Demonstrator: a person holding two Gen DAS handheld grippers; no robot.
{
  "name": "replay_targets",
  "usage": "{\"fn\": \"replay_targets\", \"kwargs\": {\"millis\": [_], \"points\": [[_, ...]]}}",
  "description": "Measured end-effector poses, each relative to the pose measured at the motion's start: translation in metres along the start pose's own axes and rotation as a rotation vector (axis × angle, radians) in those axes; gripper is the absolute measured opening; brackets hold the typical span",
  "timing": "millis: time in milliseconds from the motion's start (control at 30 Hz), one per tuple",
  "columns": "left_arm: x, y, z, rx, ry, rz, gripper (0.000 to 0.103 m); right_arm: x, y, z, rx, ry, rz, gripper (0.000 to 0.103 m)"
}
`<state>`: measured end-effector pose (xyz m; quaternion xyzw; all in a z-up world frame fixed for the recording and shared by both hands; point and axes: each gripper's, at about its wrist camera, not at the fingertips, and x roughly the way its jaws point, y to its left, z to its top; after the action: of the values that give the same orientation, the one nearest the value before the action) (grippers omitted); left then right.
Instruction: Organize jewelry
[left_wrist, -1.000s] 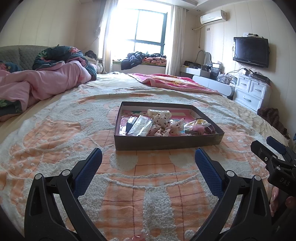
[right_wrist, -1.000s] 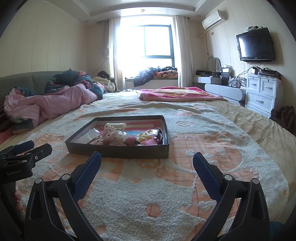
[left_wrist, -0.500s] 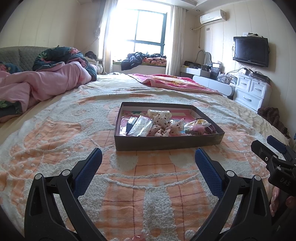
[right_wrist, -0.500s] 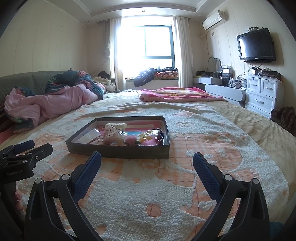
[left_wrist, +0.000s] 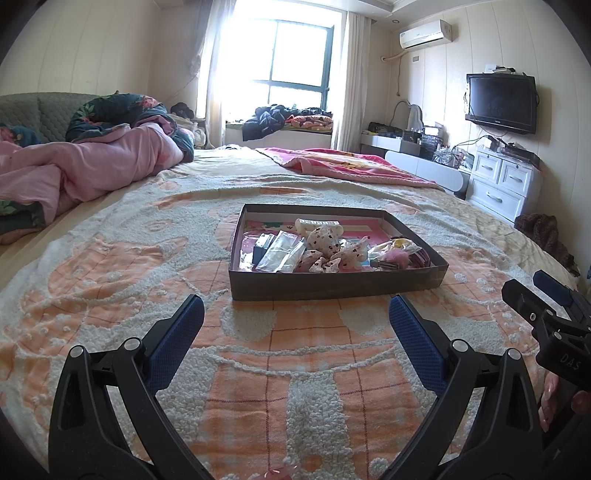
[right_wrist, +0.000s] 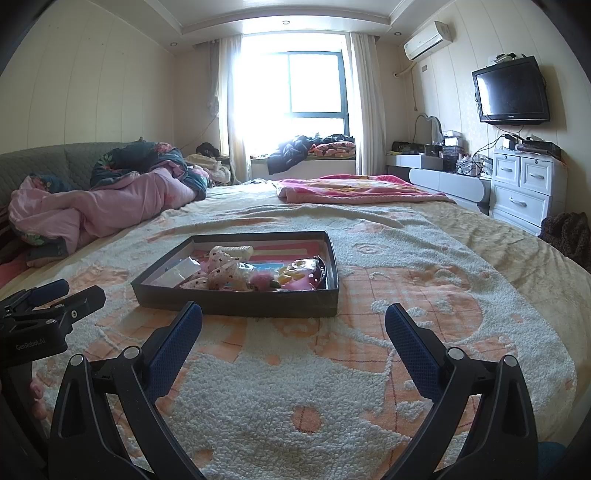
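Note:
A shallow dark cardboard tray lies on the bed's orange and white blanket. It holds clear plastic packets, spotted fabric pieces, a pink fluffy item and a yellow item. My left gripper hovers open over the blanket, short of the tray's near wall, with nothing between its blue pads. My right gripper is open too, just in front of the tray's near right corner. Each gripper shows at the edge of the other's view.
A heap of pink and dark floral bedding lies at the left. A pink blanket is spread at the far end. White drawers, a wall TV and a dark bundle stand to the right. A hand holds the right gripper.

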<state>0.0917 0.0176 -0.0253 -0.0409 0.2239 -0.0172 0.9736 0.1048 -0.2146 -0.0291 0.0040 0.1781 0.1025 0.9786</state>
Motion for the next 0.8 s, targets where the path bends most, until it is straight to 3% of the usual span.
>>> {"fn": "replay_targets", "kwargs": {"millis": [800], "points": [[0.007,-0.009,0.000,0.004,0.036,0.018,0.092,0.000,-0.003,0.001,0.004,0.010,-0.015,0.097]]}}
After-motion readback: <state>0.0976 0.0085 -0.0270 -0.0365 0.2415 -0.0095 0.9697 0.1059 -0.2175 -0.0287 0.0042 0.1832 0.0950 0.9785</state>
